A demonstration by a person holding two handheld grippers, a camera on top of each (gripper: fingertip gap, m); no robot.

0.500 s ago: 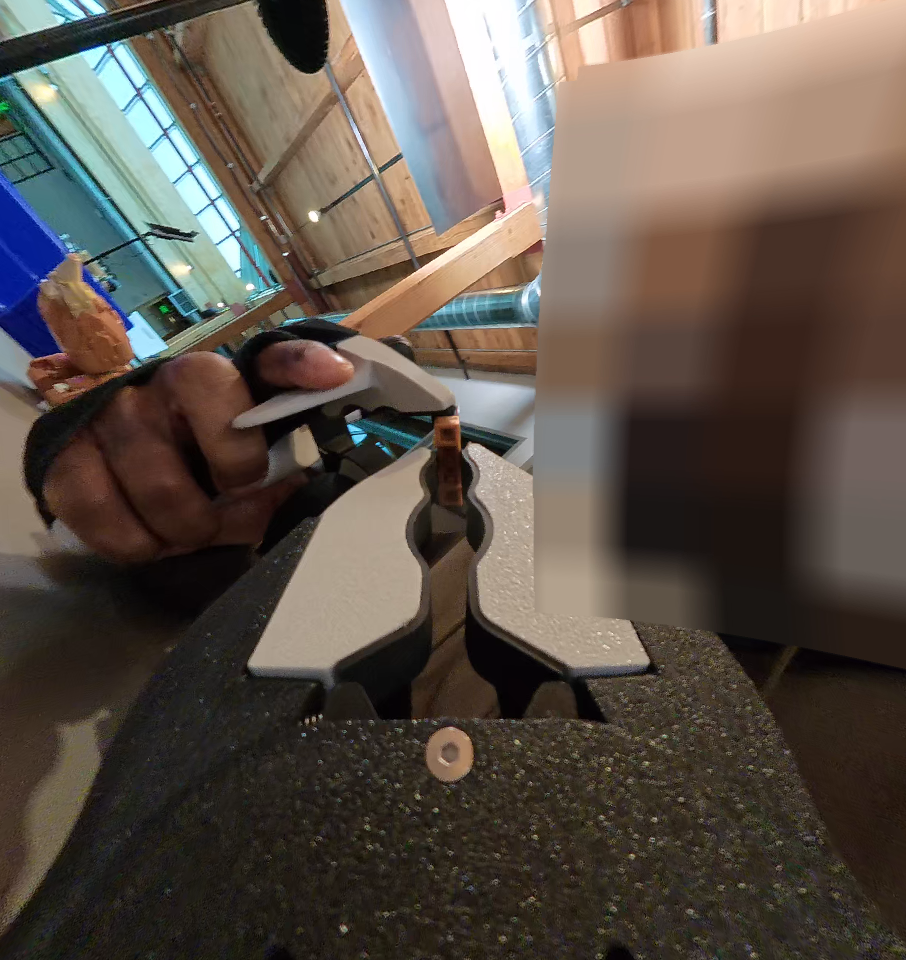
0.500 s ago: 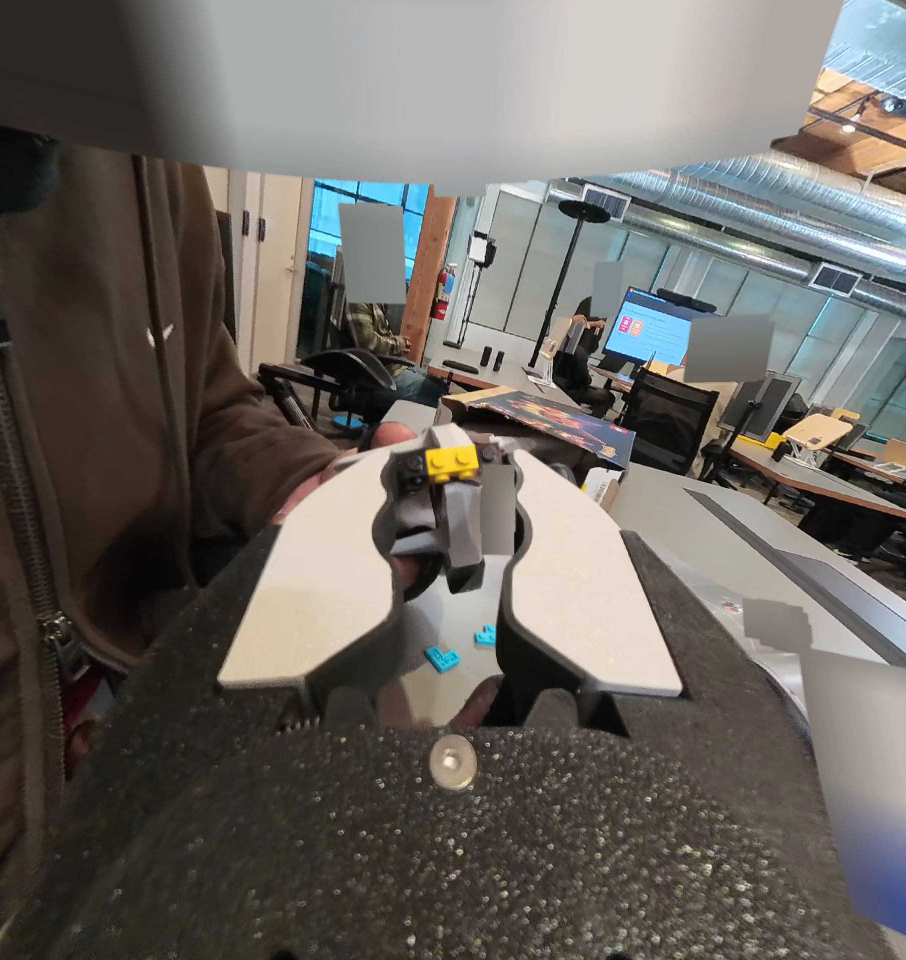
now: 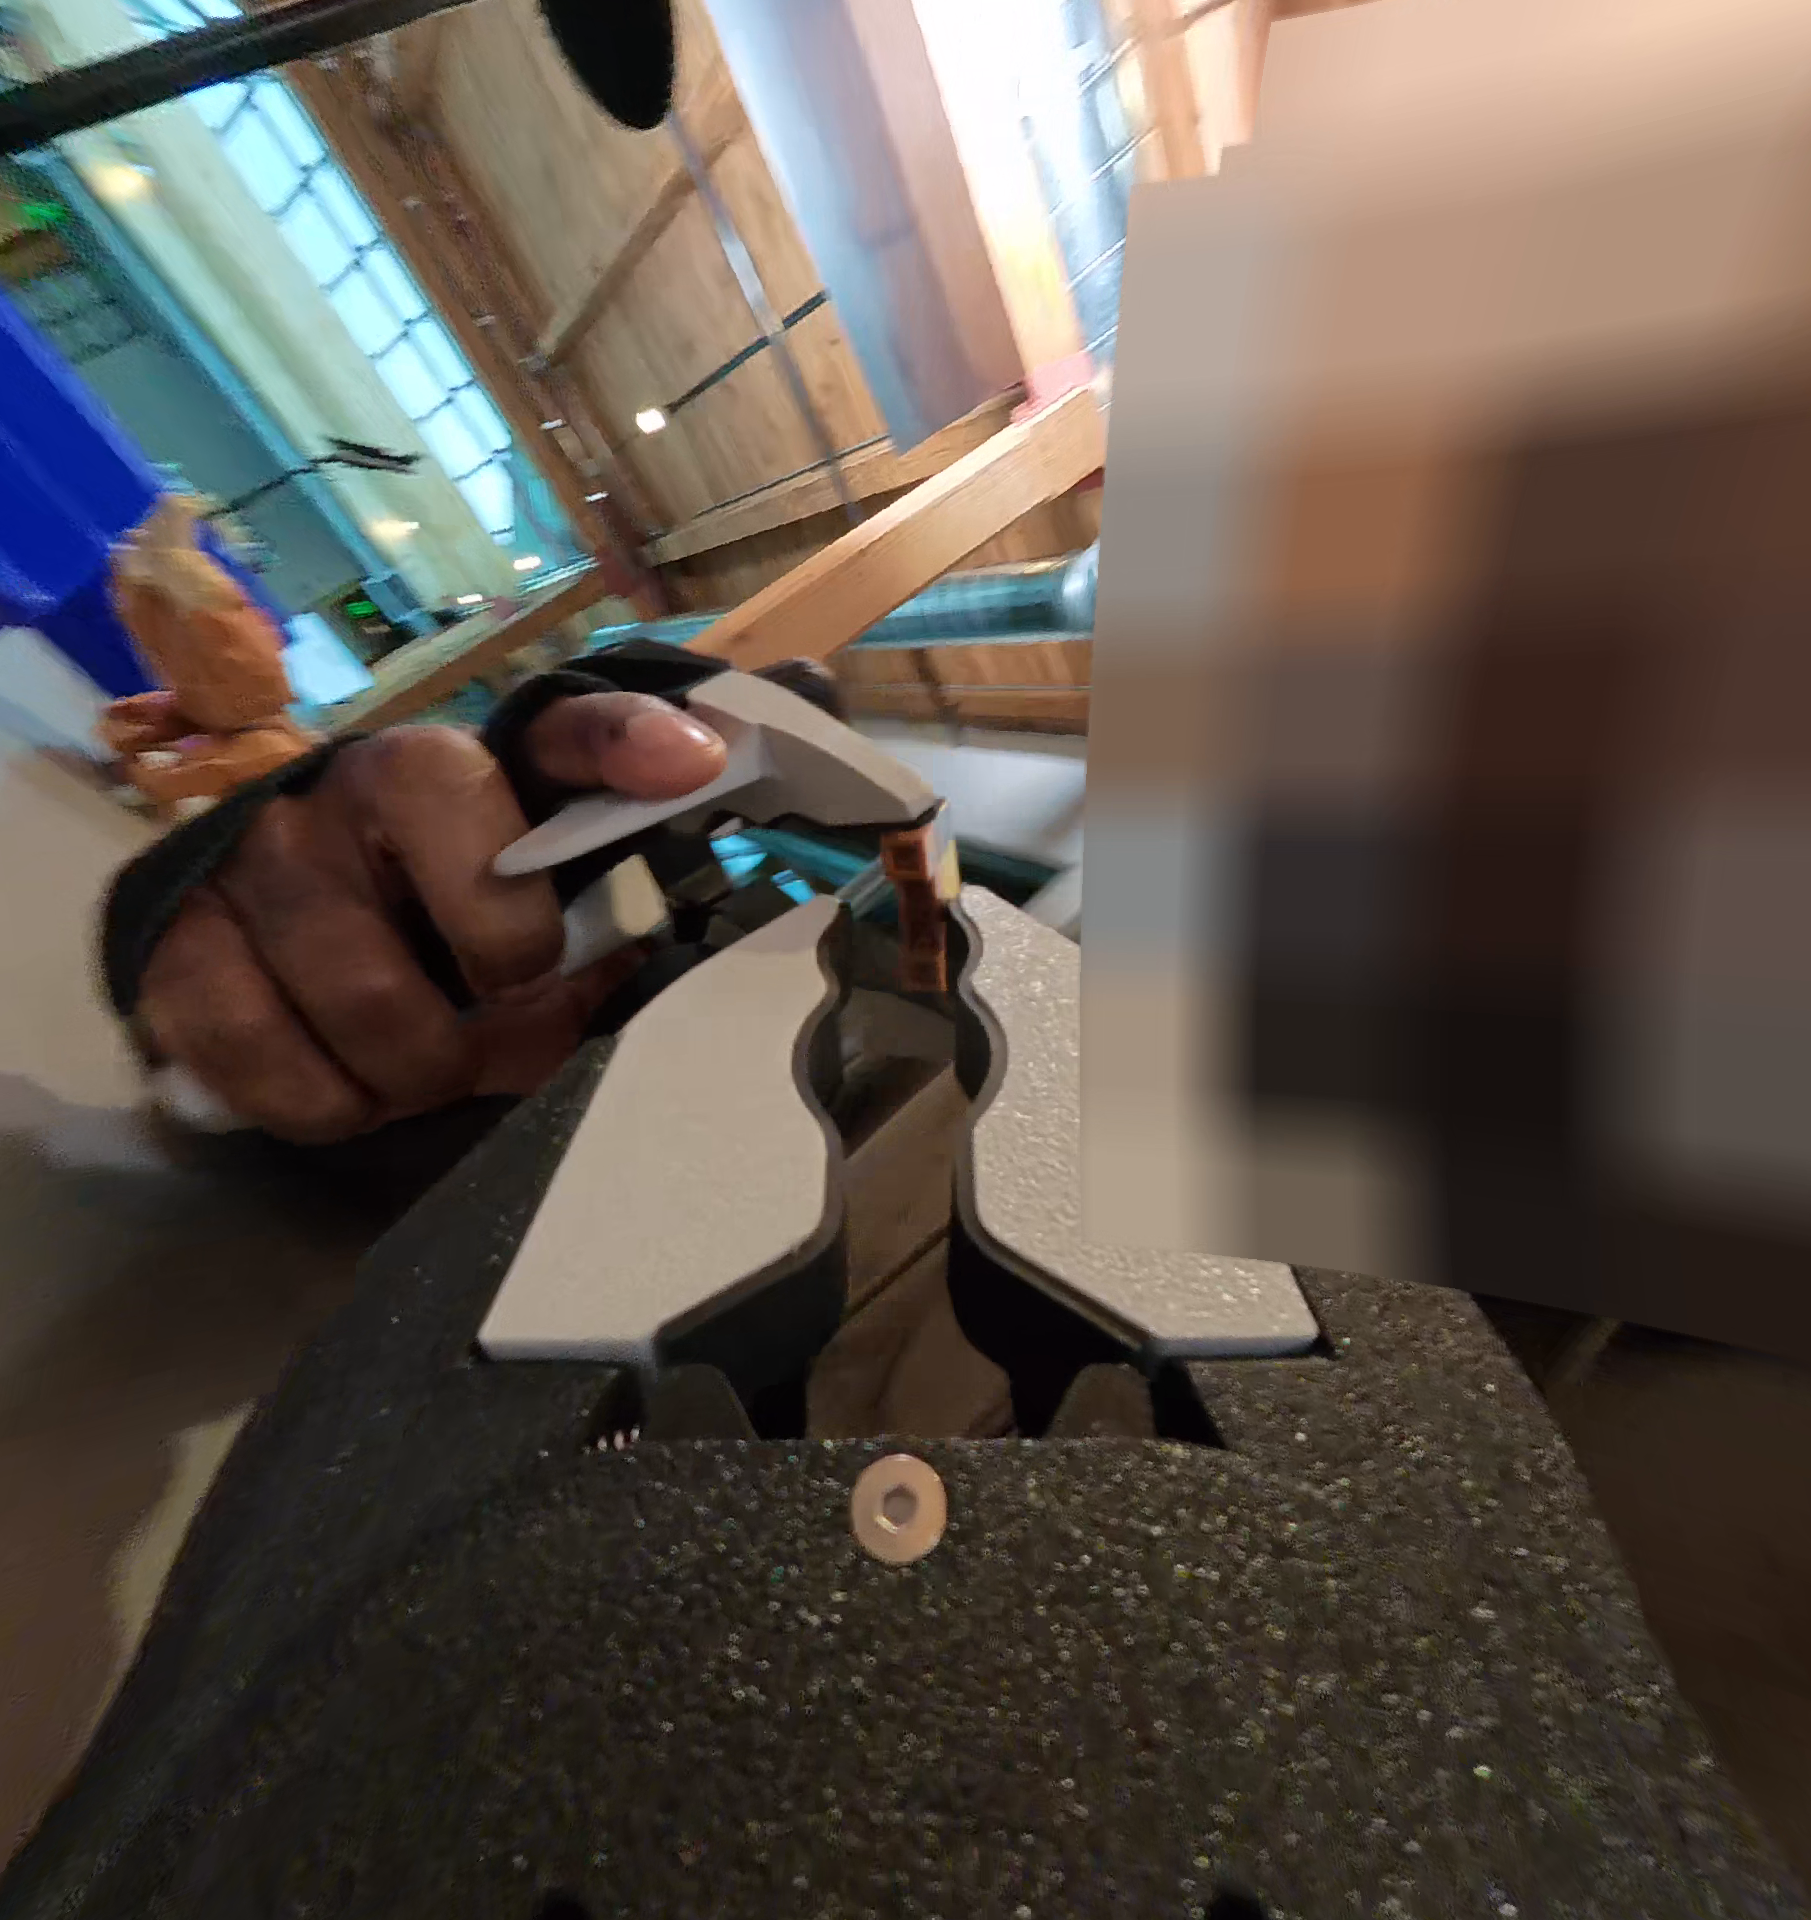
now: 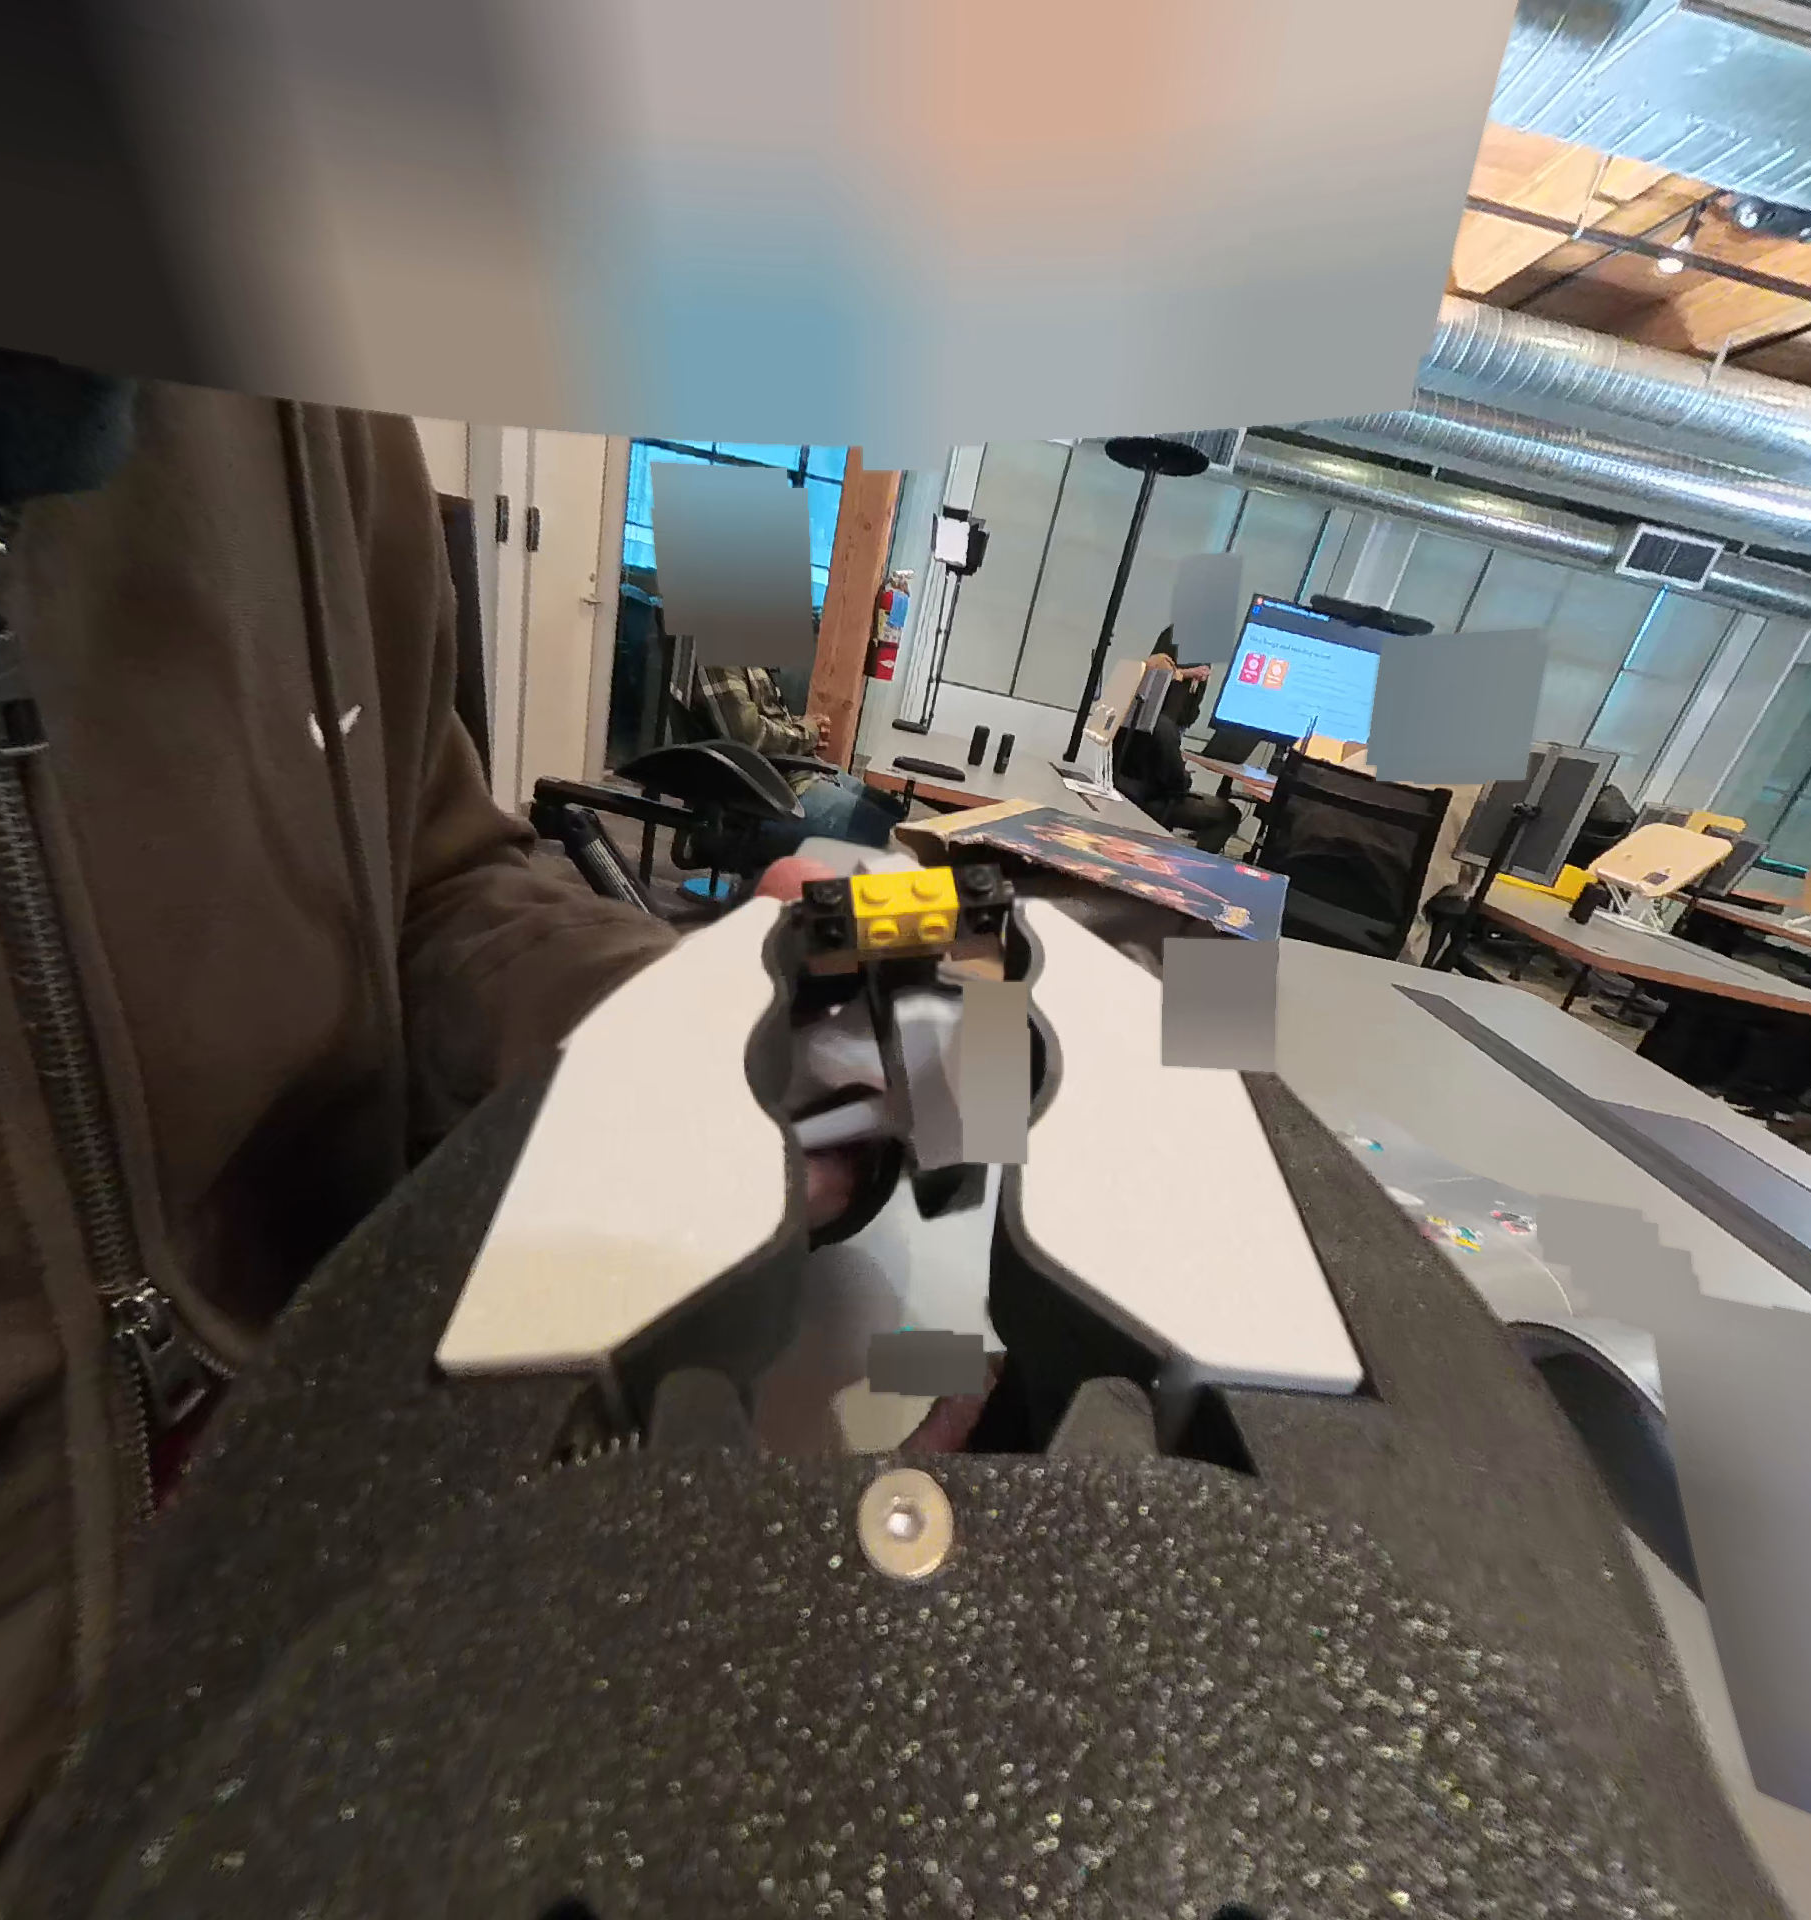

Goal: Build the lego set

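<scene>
Left wrist view first: the left gripper [image 3: 906, 914] has its 2 grey fingers pinched in close on 1 small brown lego piece [image 3: 916, 914], which stands upright right at the tips. Just past it you can see the right gripper [image 3: 927, 831] coming in from the left, held by 1 hand [image 3: 361, 914] with a black strap around it, and its tip sits right at the top of that brown piece, touching or nearly so; there's motion blur so I can't tell which. Further back on the left there's 1 blurry orange-brown figure [image 3: 194, 634] against something blue, and the camera is tilted up at wooden ceiling beams. Right wrist view: the right gripper [image 4: 901, 914] is clamped narrow on 1 little lego assembly [image 4: 906, 909], made of 1 yellow brick in the middle with 1 black studded piece on each side, so 2 black ones. Below it, between the fingers, the left gripper [image 4: 922, 1081] shows tip-on, though I can't read its jaws from this angle. Behind sits 1 lego box [image 4: 1109, 862] lying on the grey table [image 4: 1452, 1070], and a few small loose pieces [image 4: 1462, 1231] lie scattered on the table to the right, too tiny to count. Person's brown zip hoodie [image 4: 205, 883] fills the left side.
</scene>
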